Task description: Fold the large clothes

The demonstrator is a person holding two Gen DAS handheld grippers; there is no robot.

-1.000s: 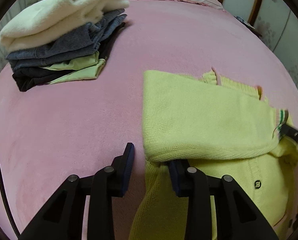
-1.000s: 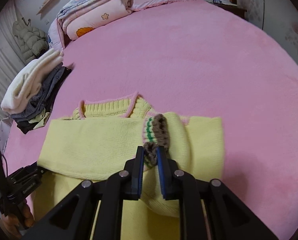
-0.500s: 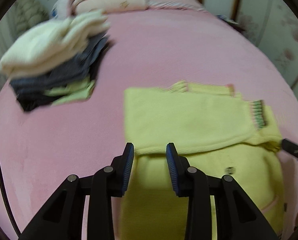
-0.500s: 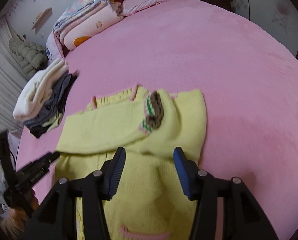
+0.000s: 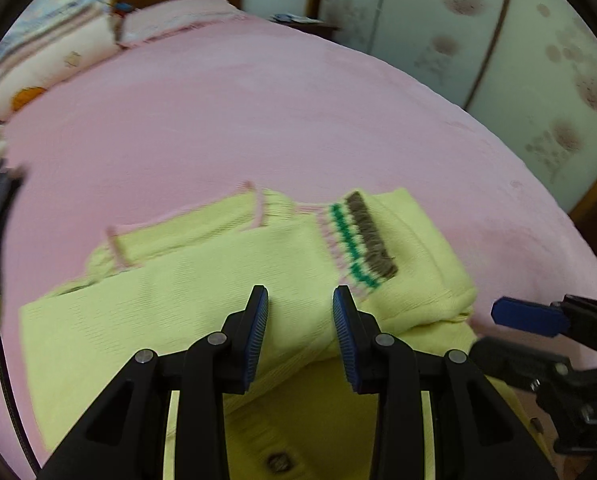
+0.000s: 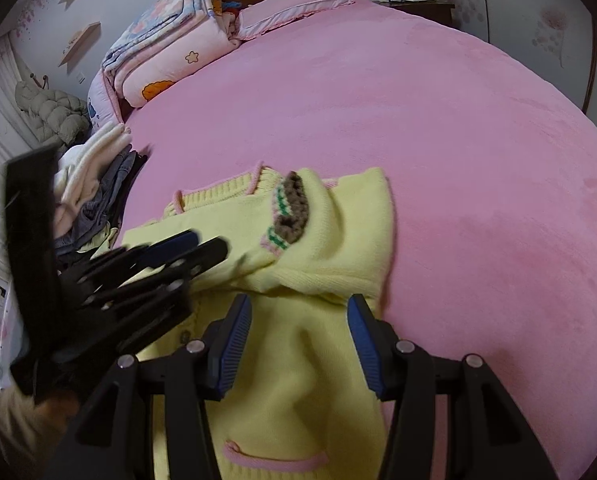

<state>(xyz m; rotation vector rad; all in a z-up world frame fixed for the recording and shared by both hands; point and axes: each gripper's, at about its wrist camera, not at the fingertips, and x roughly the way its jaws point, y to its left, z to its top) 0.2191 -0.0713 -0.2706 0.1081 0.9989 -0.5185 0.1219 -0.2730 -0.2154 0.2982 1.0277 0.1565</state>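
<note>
Yellow knit cardigan (image 6: 298,380) lies low-centre in frame on the pink plush bed (image 6: 418,120), one sleeve folded across its chest, striped cuff (image 5: 360,236) on top. I've just let go: left tool (image 5: 300,328) and right tool (image 6: 300,344) both spread, holding nothing, pulled back. Sleeve fold looks done; ribbed wool, soft and floppy, so next comes the body fold.

No writing, label or number can be read anywhere here, on the clothes or the bedding.
</note>
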